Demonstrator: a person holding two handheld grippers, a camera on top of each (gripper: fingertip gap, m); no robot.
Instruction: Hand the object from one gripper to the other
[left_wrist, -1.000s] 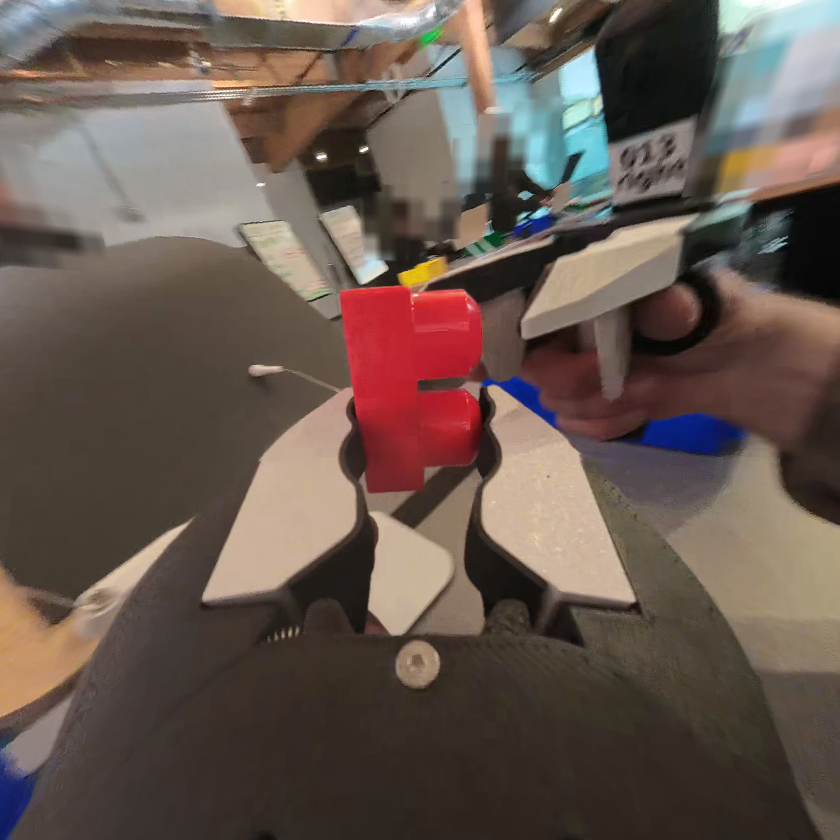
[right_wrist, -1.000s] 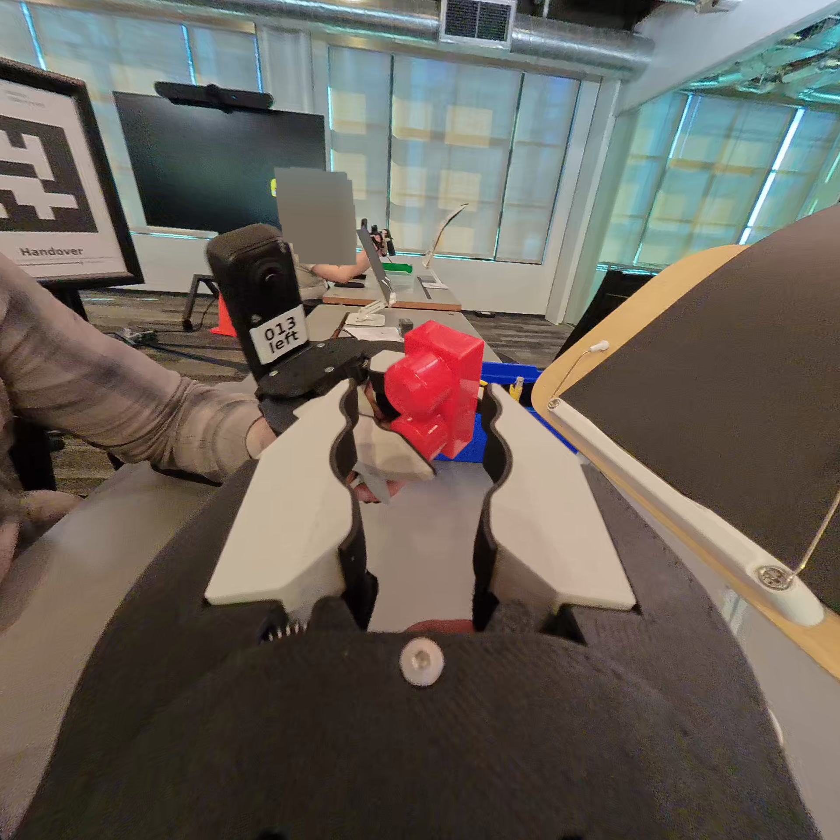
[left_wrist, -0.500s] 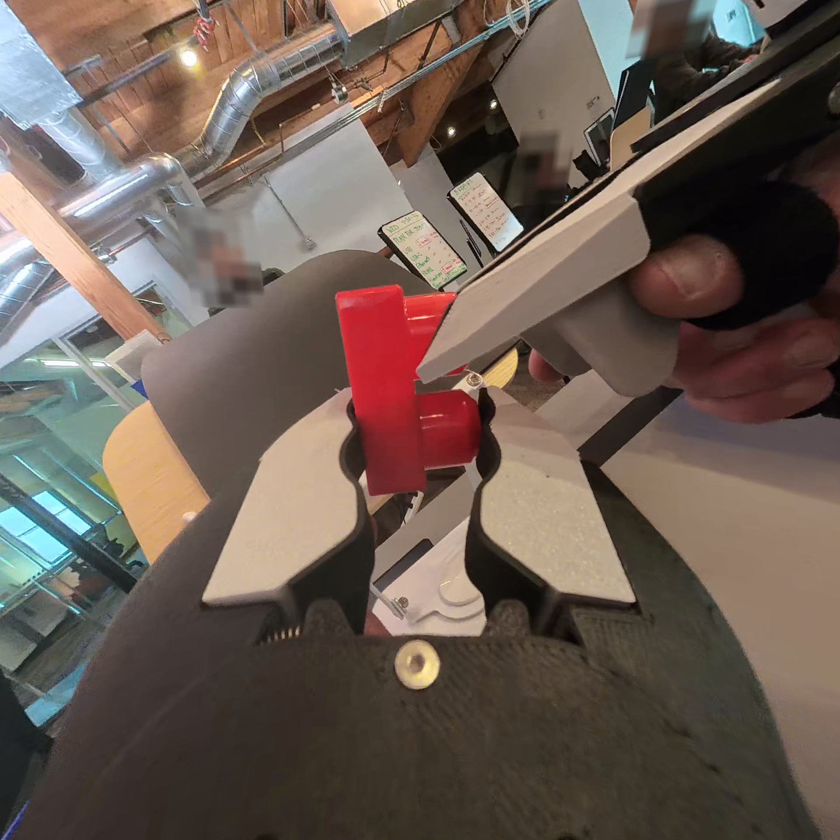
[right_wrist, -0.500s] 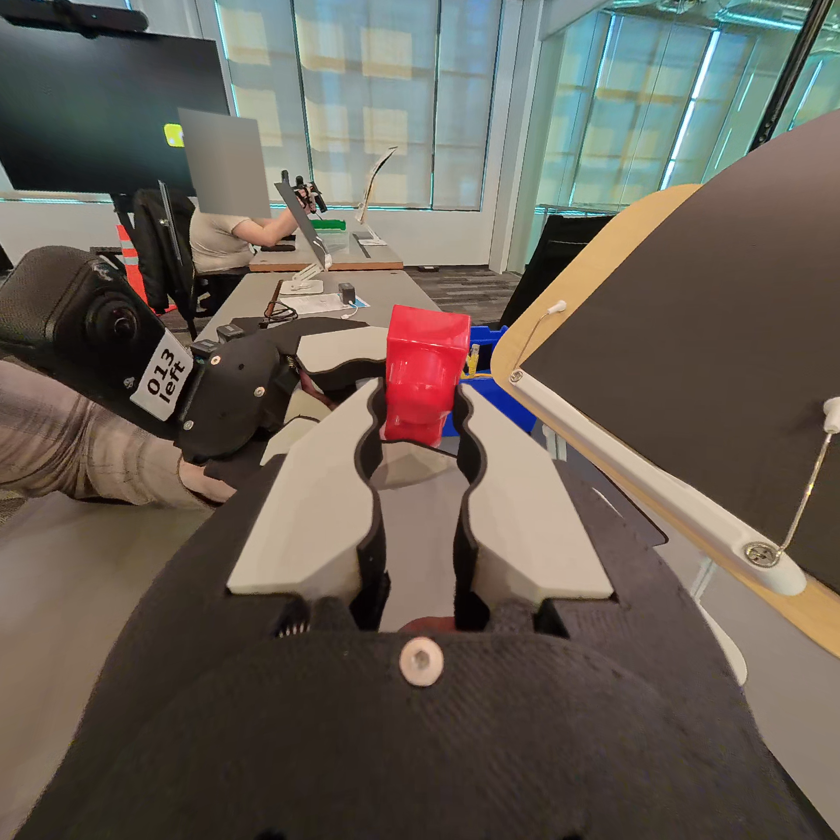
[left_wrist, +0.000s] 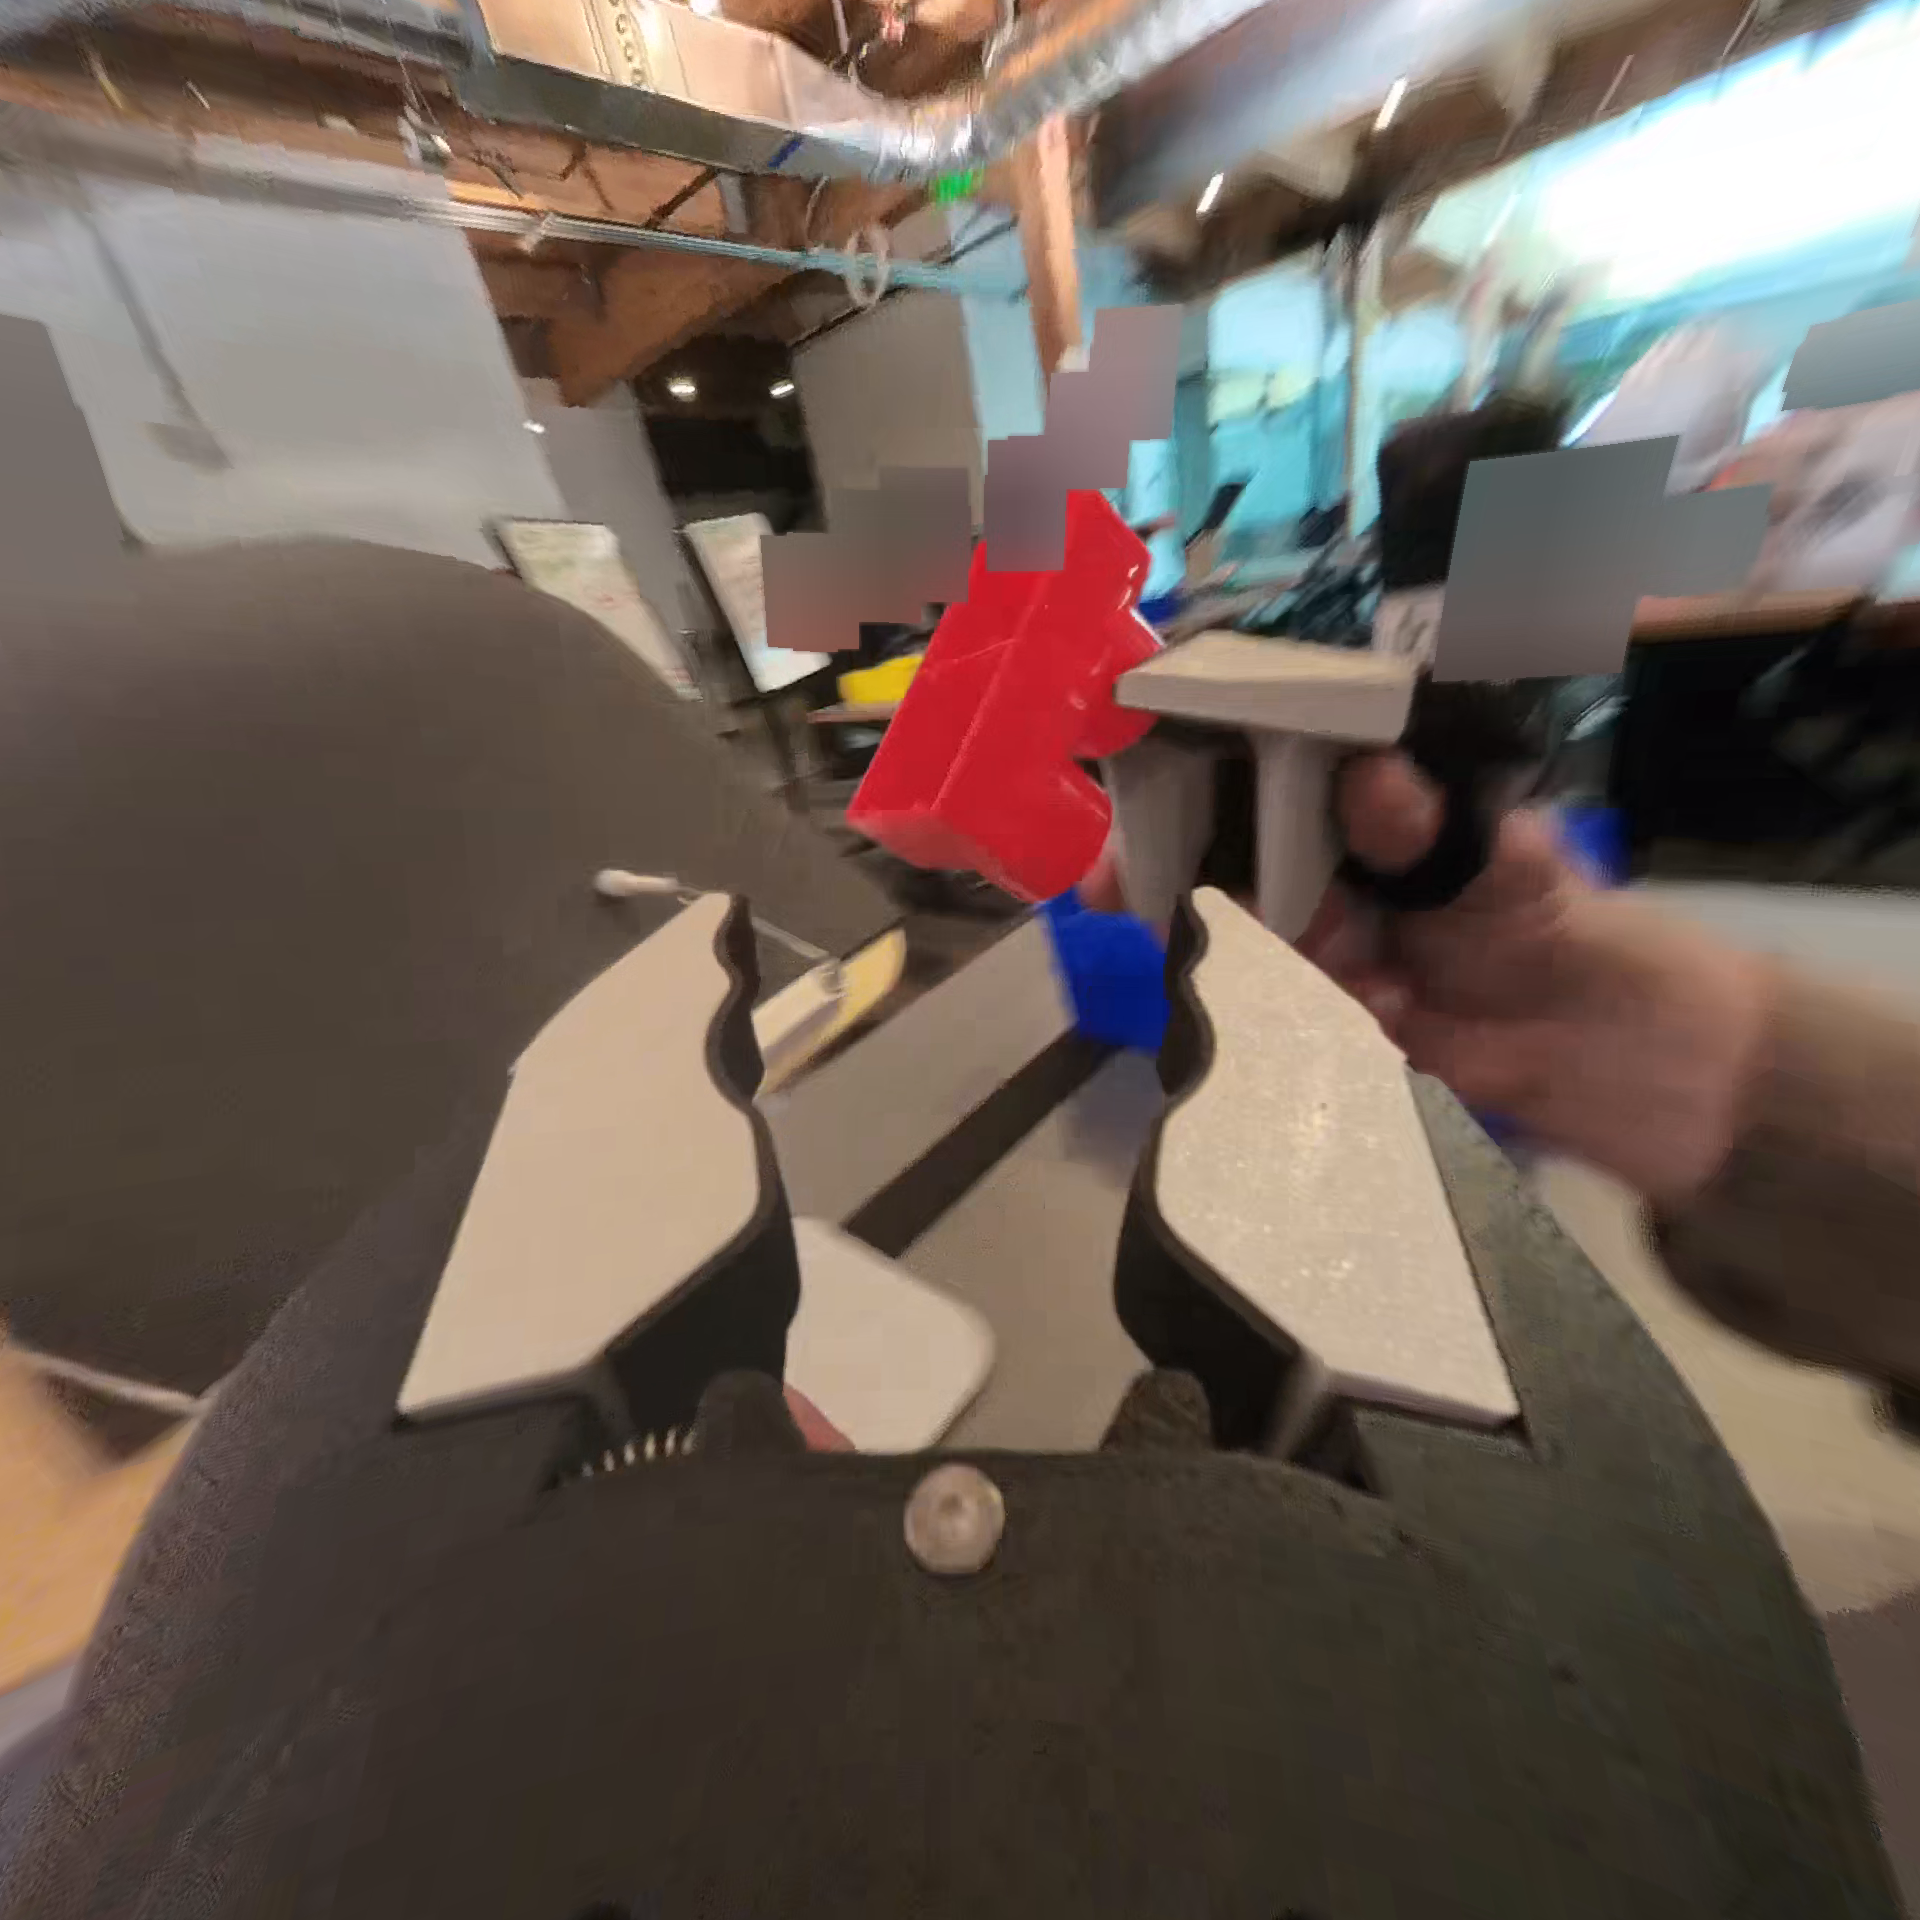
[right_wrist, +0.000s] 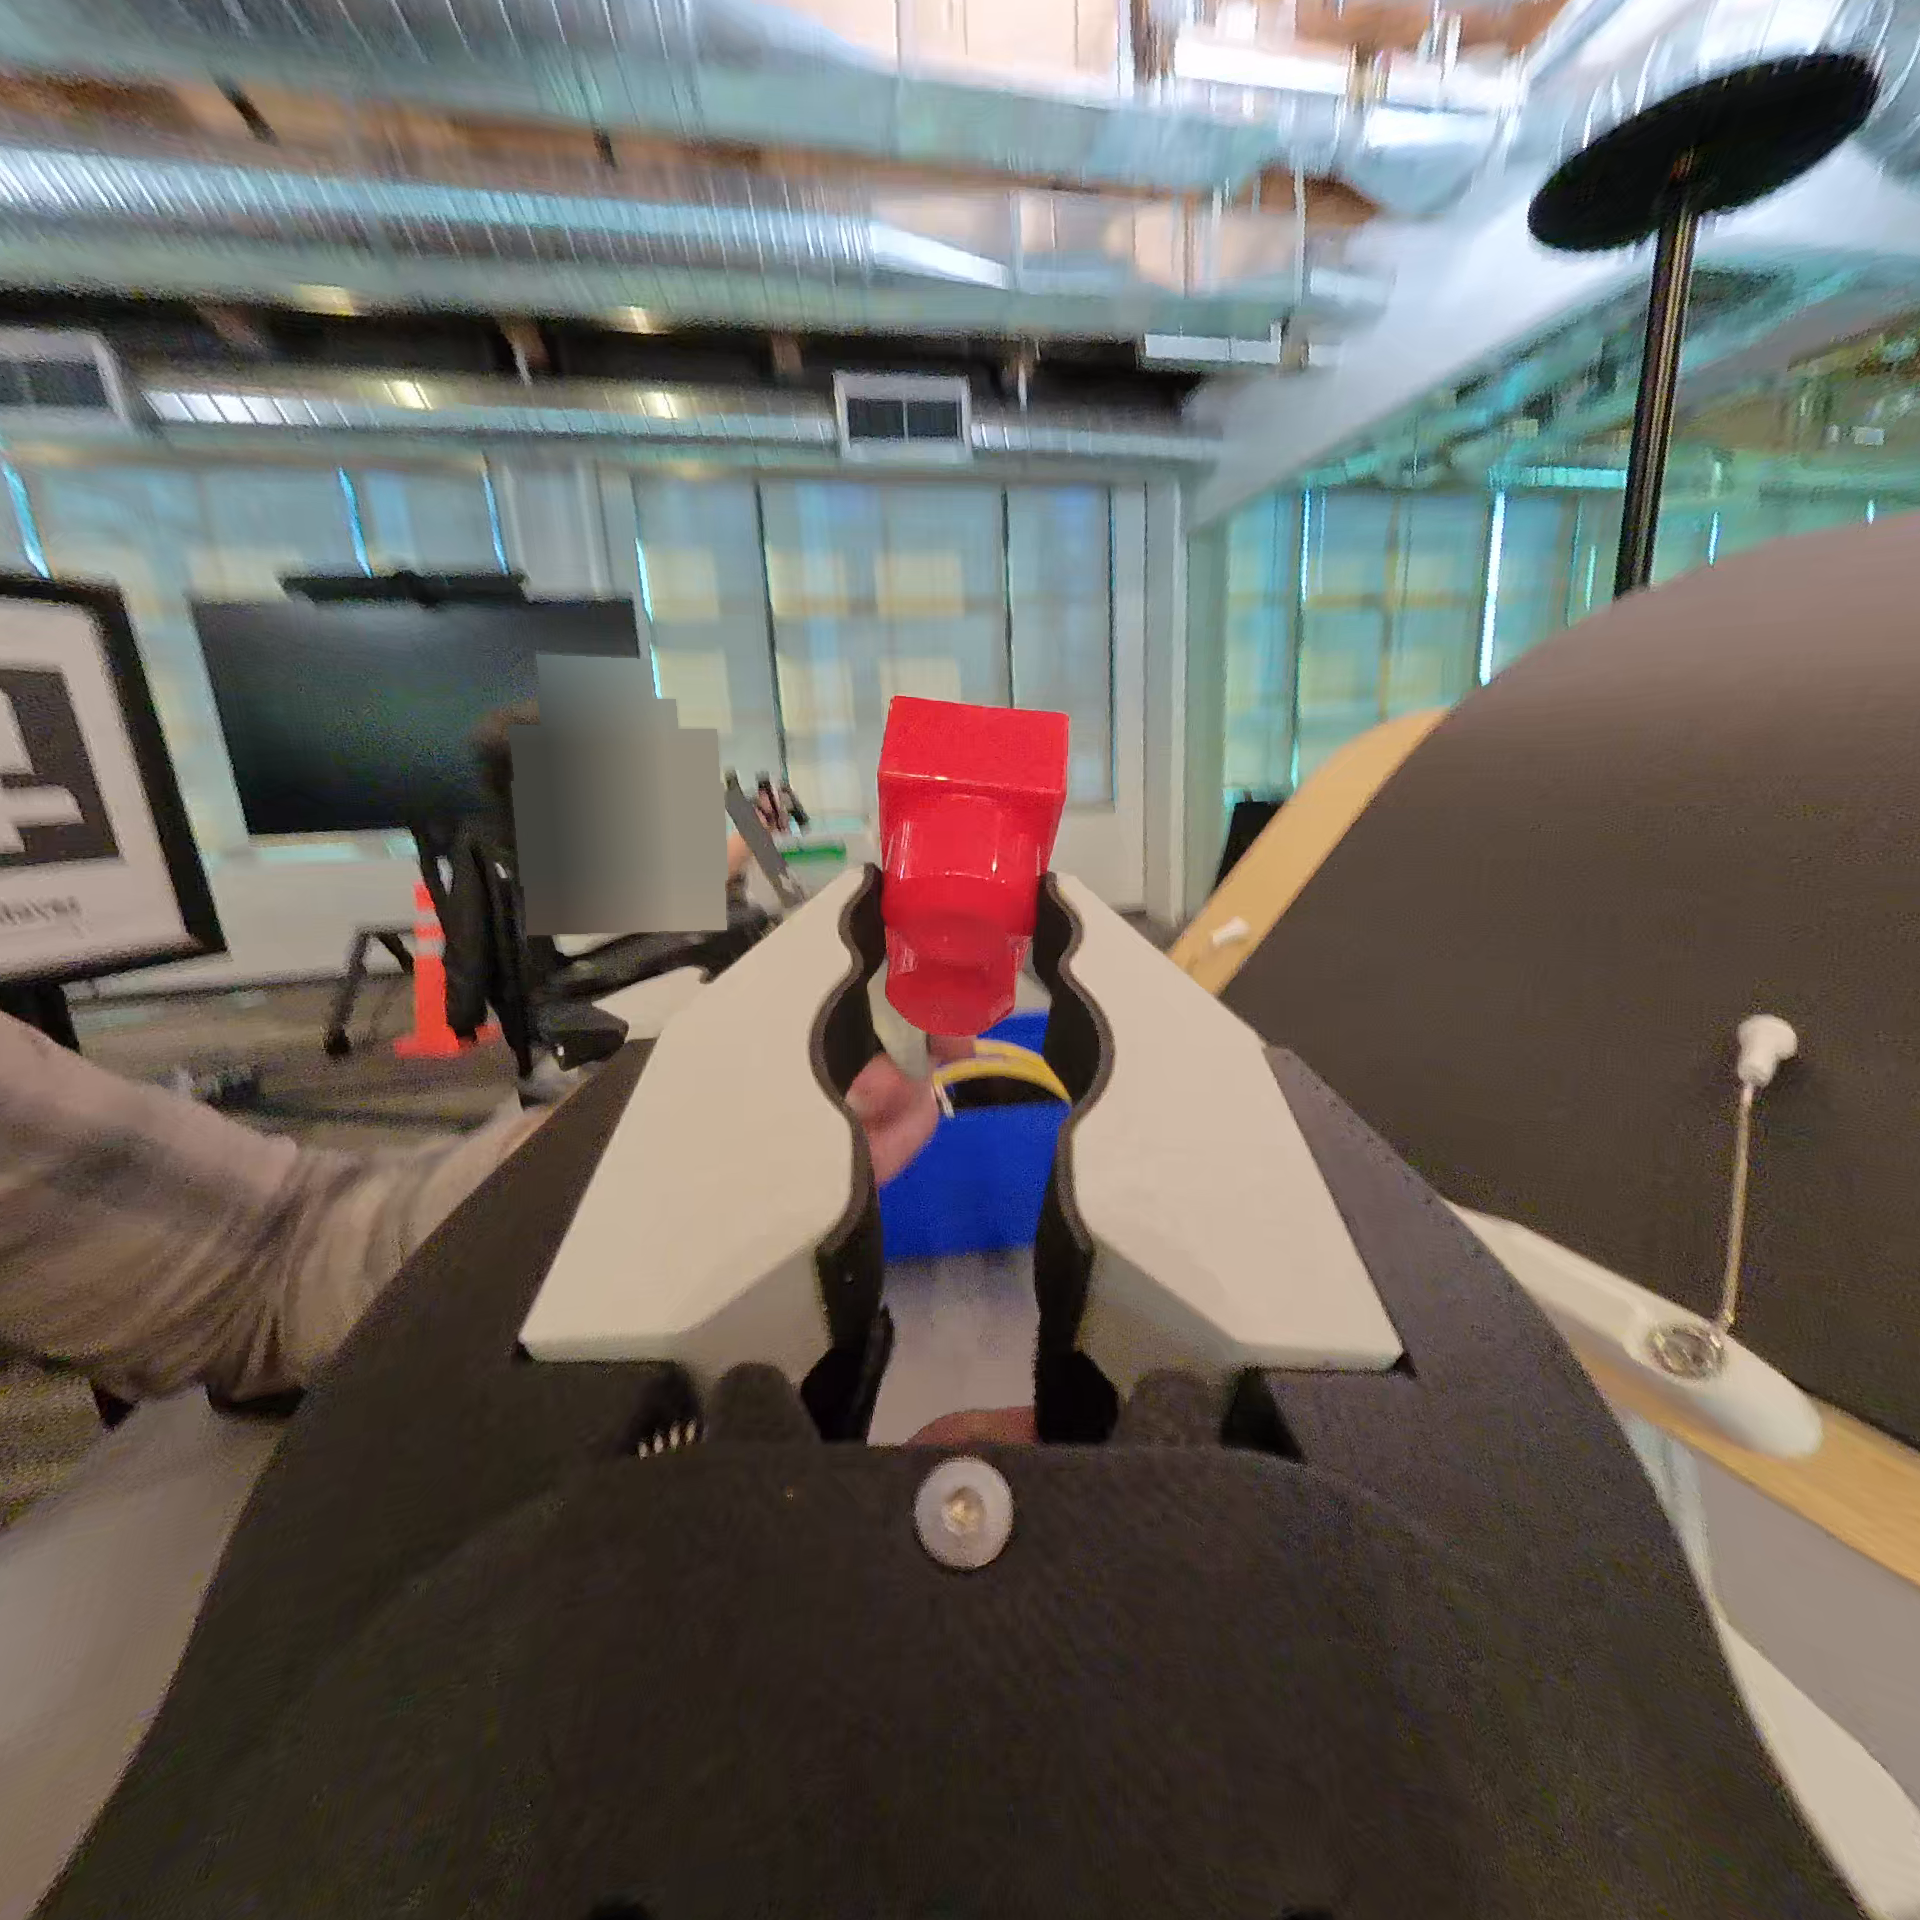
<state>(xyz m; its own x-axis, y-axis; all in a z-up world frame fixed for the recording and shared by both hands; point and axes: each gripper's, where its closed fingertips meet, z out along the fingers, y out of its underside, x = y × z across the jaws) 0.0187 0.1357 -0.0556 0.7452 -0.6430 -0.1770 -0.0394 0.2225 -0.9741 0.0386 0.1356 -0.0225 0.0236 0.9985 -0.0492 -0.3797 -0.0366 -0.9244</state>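
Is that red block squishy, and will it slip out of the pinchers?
Probably not squishy: the red block keeps sharp edges while the right gripper squeezes it. It looks shiny, so maybe a bit slippery, but the wavy fingers cup its round peg. It seems light, held only at the tips.

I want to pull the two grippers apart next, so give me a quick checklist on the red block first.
1. Right gripper shut on the red plastic block with round studs: ok.
2. Left gripper open, holding nothing: ok.
3. Block clear of the left gripper's fingers: ok.
4. Grip depth: only the lower stud is between the fingertips: not ok.
5. Grip firmness: cannot tell.
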